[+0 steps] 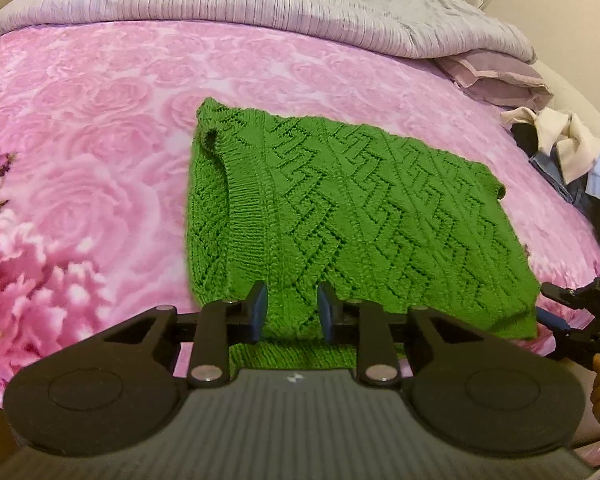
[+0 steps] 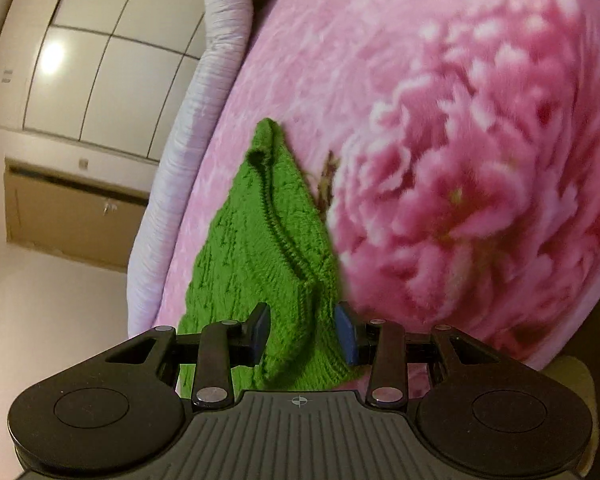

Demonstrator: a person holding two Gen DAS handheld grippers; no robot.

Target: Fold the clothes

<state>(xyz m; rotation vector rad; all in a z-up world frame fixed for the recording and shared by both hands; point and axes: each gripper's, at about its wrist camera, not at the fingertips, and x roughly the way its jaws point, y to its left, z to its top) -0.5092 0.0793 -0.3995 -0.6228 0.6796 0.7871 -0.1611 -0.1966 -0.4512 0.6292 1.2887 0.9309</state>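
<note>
A green cable-knit sweater [image 1: 340, 208] lies folded on the pink rose-print bedspread [image 1: 100, 128]; its ribbed neckline faces left. My left gripper [image 1: 292, 312] is at the sweater's near edge, shut on a bunch of the knit between its blue pads. In the right wrist view, the green sweater [image 2: 260, 248] rises in a peak against the pink bedspread [image 2: 460, 160], which looks tilted and blurred. My right gripper [image 2: 303, 332] is shut on a creased fold of the sweater. The right tool's black frame [image 1: 580, 304] shows at the sweater's near right corner.
A rolled lilac quilt [image 1: 220, 0] and a pillow [image 1: 496, 76] lie along the far side of the bed. A heap of other clothes [image 1: 568, 160] sits at the right edge. A white wardrobe [image 2: 92, 60] and a brown cabinet [image 2: 72, 216] stand beyond the bed.
</note>
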